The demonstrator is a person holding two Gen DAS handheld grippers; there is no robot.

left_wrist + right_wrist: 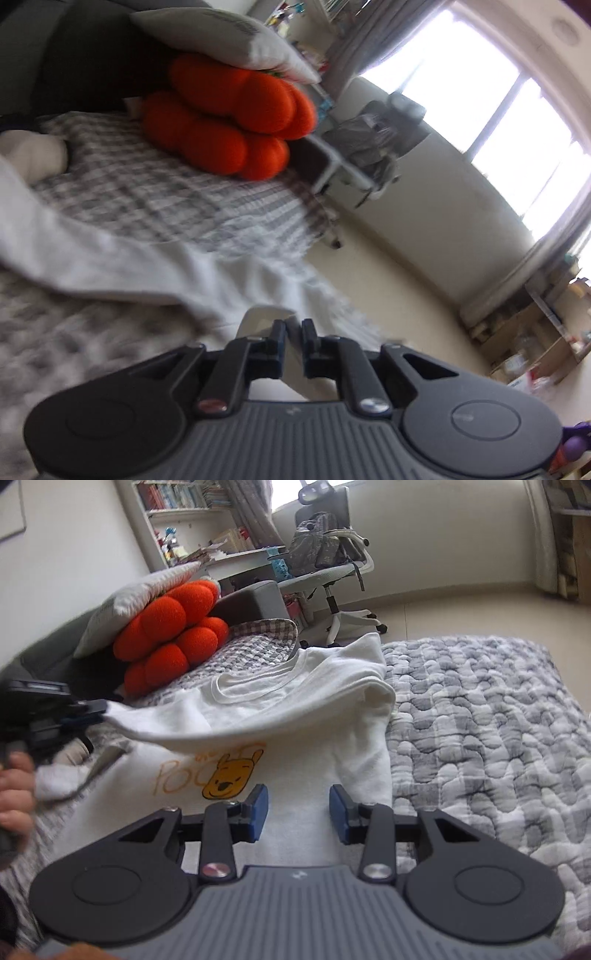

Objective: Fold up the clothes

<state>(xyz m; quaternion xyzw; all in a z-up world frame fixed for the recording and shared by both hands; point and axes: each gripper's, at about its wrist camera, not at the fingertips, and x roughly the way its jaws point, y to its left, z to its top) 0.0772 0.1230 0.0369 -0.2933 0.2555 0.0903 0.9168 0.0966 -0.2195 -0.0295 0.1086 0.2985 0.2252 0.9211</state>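
A white sweatshirt with a yellow bear print lies on the grey quilted bed. In the right wrist view my left gripper, held by a hand, is shut on the edge of the sweatshirt and holds it lifted over the print. The left wrist view shows the same gripper pinching white cloth between nearly touching jaws. My right gripper hovers open just above the lower part of the sweatshirt, with nothing between its blue pads.
An orange lumpy cushion and a white pillow lie at the head of the bed. An office chair with a bag on it, a desk and bookshelves stand beyond. The cream floor lies beside the bed.
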